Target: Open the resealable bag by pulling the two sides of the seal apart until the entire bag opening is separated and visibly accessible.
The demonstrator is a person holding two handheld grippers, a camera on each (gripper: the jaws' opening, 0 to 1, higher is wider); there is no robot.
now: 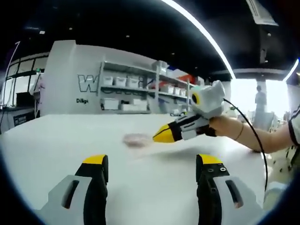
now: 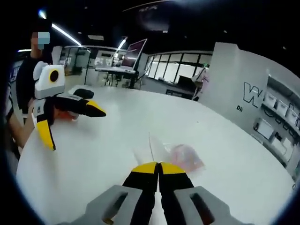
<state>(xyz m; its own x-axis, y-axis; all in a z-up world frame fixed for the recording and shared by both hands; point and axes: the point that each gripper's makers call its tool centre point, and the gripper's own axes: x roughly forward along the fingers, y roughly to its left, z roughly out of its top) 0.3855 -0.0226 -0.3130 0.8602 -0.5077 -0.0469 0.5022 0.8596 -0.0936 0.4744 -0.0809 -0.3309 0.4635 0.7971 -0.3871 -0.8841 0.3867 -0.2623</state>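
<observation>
Seemingly unopened, the resealable bag [image 2: 186, 157] lies on the table [image 2: 93, 159]. Left gripper [image 1: 152, 171] gapes empty; right gripper [image 2: 158, 167] is closed, holding nothing visible.

Table [image 2: 93, 154]: smooth white top, faint sheen. Resealable bag [image 2: 186, 157]: thin clear plastic film (pinkish contents blurred). Gripper housings: matt grey plastic.

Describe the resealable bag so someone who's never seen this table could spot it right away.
Start at the big white table. The bag lies flat on it, just ahead of the right gripper, whose jaws are closed. It is a small see-through pouch with a pinkish tint, a faint patch on the plain white top.
</observation>
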